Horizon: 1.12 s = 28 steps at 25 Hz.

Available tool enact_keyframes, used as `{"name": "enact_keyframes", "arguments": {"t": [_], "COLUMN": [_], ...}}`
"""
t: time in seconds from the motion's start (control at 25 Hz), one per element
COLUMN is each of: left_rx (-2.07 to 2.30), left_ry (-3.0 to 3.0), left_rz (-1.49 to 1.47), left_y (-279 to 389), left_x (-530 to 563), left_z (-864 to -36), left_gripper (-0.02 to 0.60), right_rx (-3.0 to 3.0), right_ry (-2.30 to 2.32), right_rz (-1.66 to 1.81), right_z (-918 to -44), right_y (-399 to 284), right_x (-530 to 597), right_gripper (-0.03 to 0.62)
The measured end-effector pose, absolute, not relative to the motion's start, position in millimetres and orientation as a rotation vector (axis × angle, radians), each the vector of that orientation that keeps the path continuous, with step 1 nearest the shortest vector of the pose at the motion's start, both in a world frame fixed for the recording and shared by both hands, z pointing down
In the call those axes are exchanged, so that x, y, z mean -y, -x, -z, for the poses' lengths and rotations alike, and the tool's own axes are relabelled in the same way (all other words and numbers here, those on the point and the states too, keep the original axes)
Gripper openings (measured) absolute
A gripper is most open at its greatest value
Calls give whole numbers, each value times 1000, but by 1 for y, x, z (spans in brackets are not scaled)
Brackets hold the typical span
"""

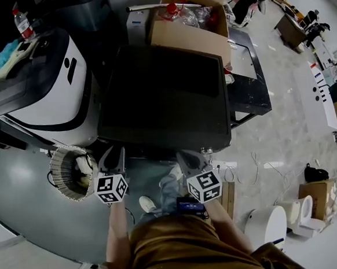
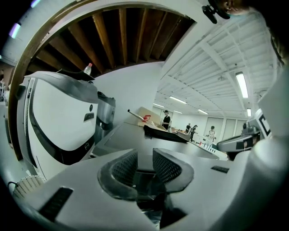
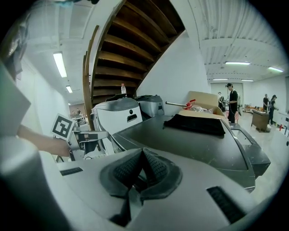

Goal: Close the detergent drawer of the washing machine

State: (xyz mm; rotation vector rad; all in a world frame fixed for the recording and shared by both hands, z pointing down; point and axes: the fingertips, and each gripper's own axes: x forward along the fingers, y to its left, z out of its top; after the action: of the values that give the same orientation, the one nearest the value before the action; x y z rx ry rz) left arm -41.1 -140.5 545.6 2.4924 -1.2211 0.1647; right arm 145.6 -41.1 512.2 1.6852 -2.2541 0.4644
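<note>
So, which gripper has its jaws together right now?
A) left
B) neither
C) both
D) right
D: the right gripper has its jaw tips touching with nothing between them, while the left gripper shows an empty gap between its jaws.

Ceiling strip lights [image 2: 241,85] brighten the far side; glare pools on the glossy floor [image 1: 20,171] at left; fisheye edges bend and darken to black.
</note>
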Motion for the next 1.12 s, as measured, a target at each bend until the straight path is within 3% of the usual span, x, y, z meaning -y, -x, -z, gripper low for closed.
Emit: {"name": "enact_keyframes", "arguments": {"t": [0.16, 1.12], "left_rx": [1286, 1227], "left_ry": [-2525, -2618], "left_rz": [-143, -214], "left_y": [55, 60], "left_x": [131, 96], "left_z": [-518, -476], "left_gripper": [26, 23], "right_rx": [2271, 2245], "right_ry": [-1703, -1804], "right_rz": [-438, -397], "right_z": [-501, -477], "right_y": [-135, -127], "right_x": [36, 18], "right_gripper": [12, 12]}}
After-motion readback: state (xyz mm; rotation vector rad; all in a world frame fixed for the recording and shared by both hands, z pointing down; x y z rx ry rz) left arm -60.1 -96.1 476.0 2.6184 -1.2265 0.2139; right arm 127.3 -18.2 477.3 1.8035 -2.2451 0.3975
